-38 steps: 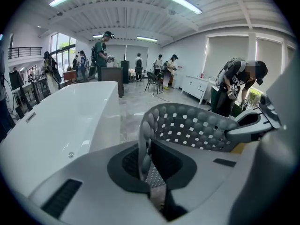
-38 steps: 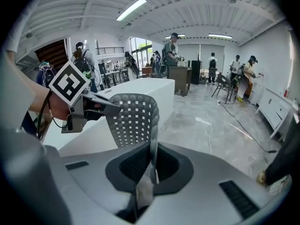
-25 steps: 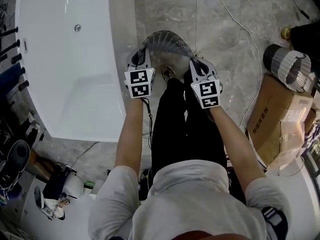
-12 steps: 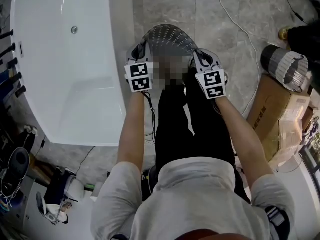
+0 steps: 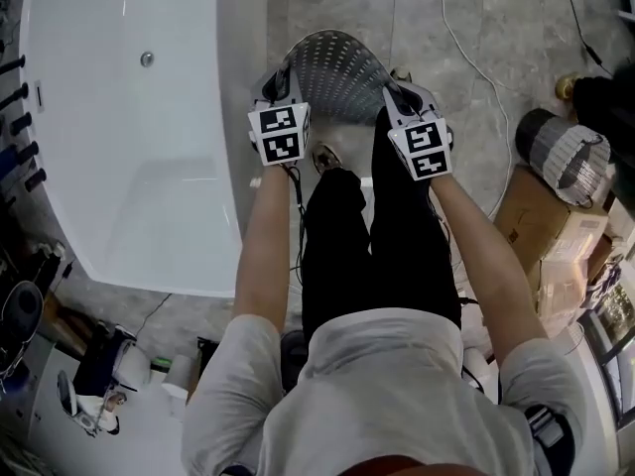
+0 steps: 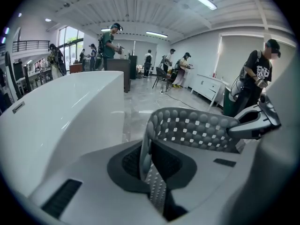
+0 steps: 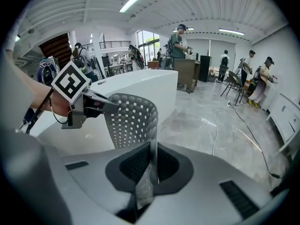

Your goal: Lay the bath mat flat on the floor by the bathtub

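The left gripper (image 5: 275, 87) and the right gripper (image 5: 400, 93) are each clamped tight on a side edge of the mat (image 5: 332, 72). The mat is off the floor (image 5: 446, 28) and bows up in a hump between them, ahead of both. In each gripper view the perforated edge runs straight through the closed jaws.

The main risk is that the mat goes down still humped. With the grippers no farther apart than they are now, the middle would likely buckle or fold under instead of lying flat. The tub (image 5: 129, 147) wall is just beside the left gripper, so that side of the mat could ride up against it. A shoe (image 5: 325, 157) is just behind and below the left gripper, and the near edge might land on it. Each pinch takes only a thin edge, so a tug could pull it free. A cable (image 5: 466, 48) lies beyond the right gripper and could end up under a corner.

Both forearms reach forward, roughly parallel. The grippers tilt steeply down at about the same height, with their marker cubes facing up.
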The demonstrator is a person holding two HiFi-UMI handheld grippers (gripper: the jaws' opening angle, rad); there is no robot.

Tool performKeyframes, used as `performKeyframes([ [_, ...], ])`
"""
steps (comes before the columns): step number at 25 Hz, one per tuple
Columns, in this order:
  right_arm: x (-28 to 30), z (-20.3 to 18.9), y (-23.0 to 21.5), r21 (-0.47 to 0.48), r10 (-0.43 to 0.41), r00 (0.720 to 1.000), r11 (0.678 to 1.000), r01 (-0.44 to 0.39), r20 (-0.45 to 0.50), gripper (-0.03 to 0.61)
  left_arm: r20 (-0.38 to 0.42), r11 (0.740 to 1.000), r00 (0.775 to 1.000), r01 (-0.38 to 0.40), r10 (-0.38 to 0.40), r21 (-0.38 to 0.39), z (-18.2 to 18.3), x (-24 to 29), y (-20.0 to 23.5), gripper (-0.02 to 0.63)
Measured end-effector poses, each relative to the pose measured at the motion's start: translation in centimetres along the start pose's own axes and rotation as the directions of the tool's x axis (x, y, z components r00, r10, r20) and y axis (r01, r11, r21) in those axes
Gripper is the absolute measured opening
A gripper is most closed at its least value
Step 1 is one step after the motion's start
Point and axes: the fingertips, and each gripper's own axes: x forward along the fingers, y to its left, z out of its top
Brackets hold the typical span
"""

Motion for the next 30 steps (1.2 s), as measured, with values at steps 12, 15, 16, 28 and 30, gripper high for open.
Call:
performKeyframes([
  [12,7.5,2.8,-8.7,0.093,0.101,0.995,0.991,-0.100,-0.007,0.023,-0.064,0.973,0.993,-0.113,0.102,-0.200,4.0,8.3,2.2,0.031],
  [15,8.5,3.6,-9.0,0.060,0.155,0.988,0.986,-0.154,-0.014,0.023,-0.098,0.969,0.985,-0.156,0.139,-0.189,4.6,9.6,1.9,0.029],
  [16,8.9,3.9,-9.2,0.047,0.169,0.985,0.985,-0.168,-0.015,0.023,-0.104,0.967,0.982,-0.172,0.155,-0.186,4.8,10.0,2.1,0.029],
  [28,13.4,4.4,-15.8,0.055,0.177,0.984,0.983,-0.176,-0.017,0.023,-0.149,0.962,0.971,-0.212,0.188,-0.170,5.9,13.6,0.5,0.031],
  [30,13.9,4.6,-16.1,0.046,0.169,0.986,0.985,-0.168,-0.016,0.023,-0.152,0.968,0.973,-0.199,0.176,-0.154,5.8,13.6,0.2,0.029],
])
